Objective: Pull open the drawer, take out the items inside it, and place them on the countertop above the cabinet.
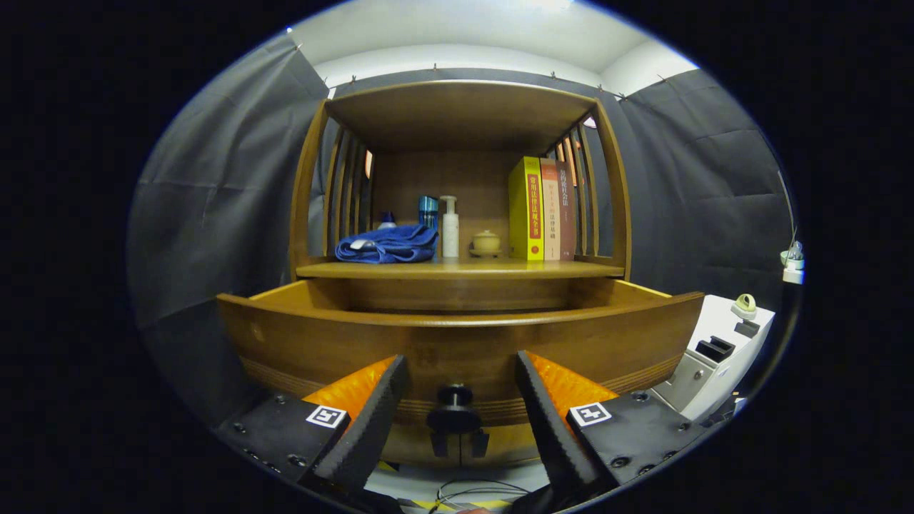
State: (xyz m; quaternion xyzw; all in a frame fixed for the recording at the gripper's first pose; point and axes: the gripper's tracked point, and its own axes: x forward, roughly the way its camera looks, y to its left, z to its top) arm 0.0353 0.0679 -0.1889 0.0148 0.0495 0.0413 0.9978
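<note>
Directly ahead stands the wooden cabinet [457,128], a warm brown piece with slatted sides and an open shelf under its top board. Below that shelf the drawer [457,343] is pulled out toward the camera; its curved front panel spans the width of the cabinet, with grooved lines running along its lower part, and its inside cannot be seen over the front edge. A dark knob [455,395] sits at the middle of the drawer front. The gripper [460,407] is open, its fingers spread wide to either side of the knob and not touching it; the knob lies between the fingertips, just ahead of them. A small dark part of the gripper shows just below the knob.

On the tabletop [457,269] above the drawer lie a folded blue cloth [389,245] to the left, then a blue bottle [428,211], a white pump bottle [450,227] and a small tan lidded pot [486,243]. Three books [543,208] stand upright at the right; their spines carry Chinese lettering too small to read reliably. Beside the cabinet, to the right, stands a white box-shaped unit [721,350].
</note>
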